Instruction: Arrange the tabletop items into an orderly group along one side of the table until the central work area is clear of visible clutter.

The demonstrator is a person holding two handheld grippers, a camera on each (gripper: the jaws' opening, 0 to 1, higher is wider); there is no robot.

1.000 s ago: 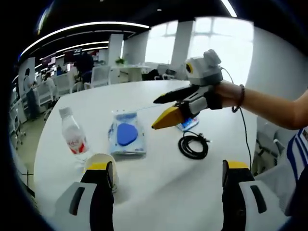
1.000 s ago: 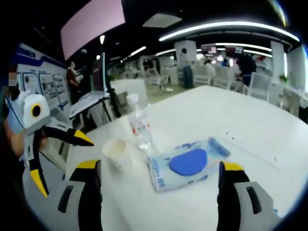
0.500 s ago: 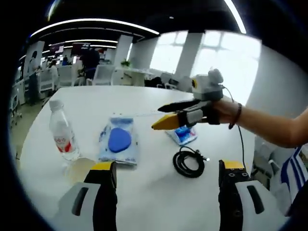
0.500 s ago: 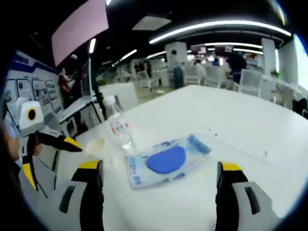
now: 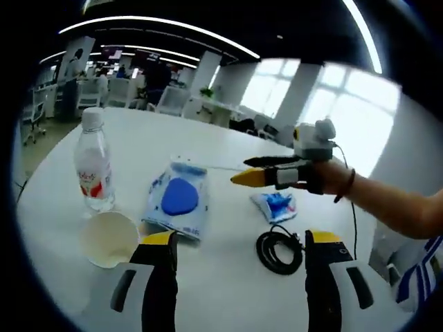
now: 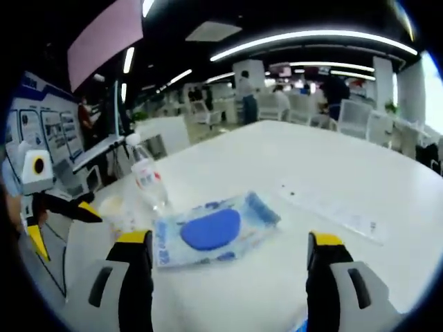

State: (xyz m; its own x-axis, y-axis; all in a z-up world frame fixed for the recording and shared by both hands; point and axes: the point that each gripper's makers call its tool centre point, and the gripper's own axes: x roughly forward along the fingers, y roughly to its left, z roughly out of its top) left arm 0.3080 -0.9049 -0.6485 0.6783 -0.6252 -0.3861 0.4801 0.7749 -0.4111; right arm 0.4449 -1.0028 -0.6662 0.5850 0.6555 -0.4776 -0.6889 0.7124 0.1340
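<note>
On the white table (image 5: 228, 277), left to right in the left gripper view:
Water bottle (image 5: 93, 169): upright, capped, far left, near the table edge.
Paper cup (image 5: 109, 238): upright, empty as far as shows, just in front of the bottle, close to it; touching or not, cannot tell.
Wipes pack (image 5: 178, 198): flat, blue oval on top, right of the cup, apart from it.
Small blue packet (image 5: 276, 205): flat, right of the wipes pack, under the right gripper's tips.
Black cable (image 5: 279, 249): loose coil, just in front of the blue packet.
Left gripper (image 5: 239, 242): jaws apart, nothing between them, held over the bare table in front of the wipes pack.
Right gripper (image 5: 250, 170): held by a hand (image 5: 325, 178), jaws parted, nothing held, hovering above the blue packet.
Right gripper view: wipes pack (image 6: 213, 229) lies between that gripper's open jaws, further ahead; bottle (image 6: 147, 181) and cup (image 6: 115, 205) to its left.
Step in hand (judgement): pick a first item; bottle and cup already form a left-side group.
How to do it well (judgement): bring pack, packet and cable over to that side. Take the flat packs by an edge, low and level. Grip the cable across several loops so the coil holds. Keep clear of the light cup.
</note>
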